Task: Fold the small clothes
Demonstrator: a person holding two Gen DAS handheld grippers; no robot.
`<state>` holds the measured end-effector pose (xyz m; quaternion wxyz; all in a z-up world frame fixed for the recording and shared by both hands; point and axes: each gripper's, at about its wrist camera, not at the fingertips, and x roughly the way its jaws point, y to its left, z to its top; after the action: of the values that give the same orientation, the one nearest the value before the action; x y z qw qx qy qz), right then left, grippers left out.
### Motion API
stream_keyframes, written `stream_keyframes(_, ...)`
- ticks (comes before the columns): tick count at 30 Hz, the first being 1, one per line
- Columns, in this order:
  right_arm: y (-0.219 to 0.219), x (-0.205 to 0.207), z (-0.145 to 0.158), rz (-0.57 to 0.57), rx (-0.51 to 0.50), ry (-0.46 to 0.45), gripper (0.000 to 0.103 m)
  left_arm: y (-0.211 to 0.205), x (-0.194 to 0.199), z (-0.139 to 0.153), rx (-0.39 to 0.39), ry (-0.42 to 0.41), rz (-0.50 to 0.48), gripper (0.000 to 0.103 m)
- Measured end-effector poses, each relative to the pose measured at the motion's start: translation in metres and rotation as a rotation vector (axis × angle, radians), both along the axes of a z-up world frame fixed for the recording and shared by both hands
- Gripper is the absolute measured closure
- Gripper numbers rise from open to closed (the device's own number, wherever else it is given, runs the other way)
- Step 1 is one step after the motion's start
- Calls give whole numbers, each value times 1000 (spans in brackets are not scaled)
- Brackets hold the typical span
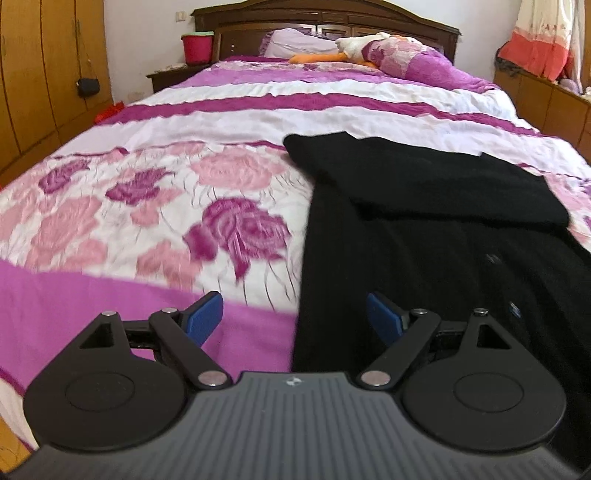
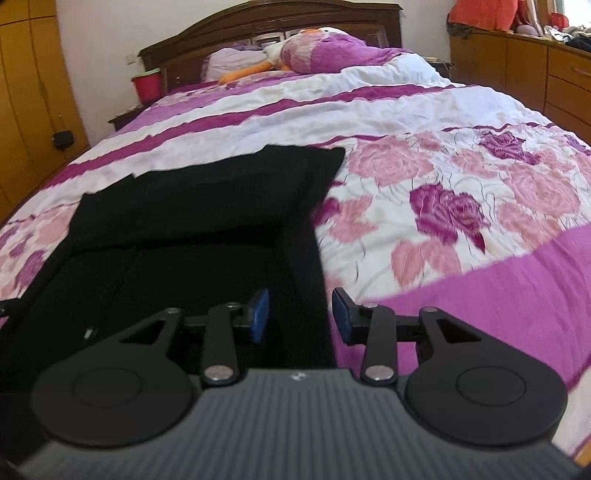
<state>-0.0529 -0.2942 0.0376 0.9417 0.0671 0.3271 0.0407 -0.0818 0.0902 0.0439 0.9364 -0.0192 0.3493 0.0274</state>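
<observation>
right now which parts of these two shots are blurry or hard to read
Left wrist view: the floral quilt near the open left gripper is motion-smeared, and the black garment is a nearly featureless dark mass. Right wrist view: the same smear shows beside the open right gripper, the garment's folds barely show, and fisheye bends the headboard.

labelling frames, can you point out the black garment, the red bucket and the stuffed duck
black garment point(image 1: 424, 206), left wrist view, folded upper layer
red bucket point(image 1: 197, 47), left wrist view, front wall
stuffed duck point(image 1: 354, 45), left wrist view, white body
</observation>
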Motion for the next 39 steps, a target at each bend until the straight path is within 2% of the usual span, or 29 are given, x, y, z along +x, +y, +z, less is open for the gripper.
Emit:
stream_keyframes(6, -4, -35, -8, 3, 32, 29, 63, -6, -39, -8, -40, 28, -26, 15)
stream_keyframes(11, -3, -61, -17, 12, 0, 49, 63, -4, -60, -19, -78, 61, -20, 15)
stream_keyframes(21, -2, -101, -25, 36, 43, 31, 59, -9, -93, -28, -148, 42, -127, 17)
stream_keyframes(26, -1, -118, -29, 60, 57, 12, 59, -12, -104, -30, -148, 23, -165, 22)
stream_keyframes(30, 1, -122, -28, 71, 78, 11, 57, -11, -108, -30, -230, 21, -229, 31)
stream_keyframes(35, 1, -123, -29, 76, 106, 12, 57, -13, -106, -36, -252, 23, -237, 32)
stream_keyframes(39, 5, -129, -30, 98, 114, 2, 57, -7, -106, -37, -328, 9, -243, 32)
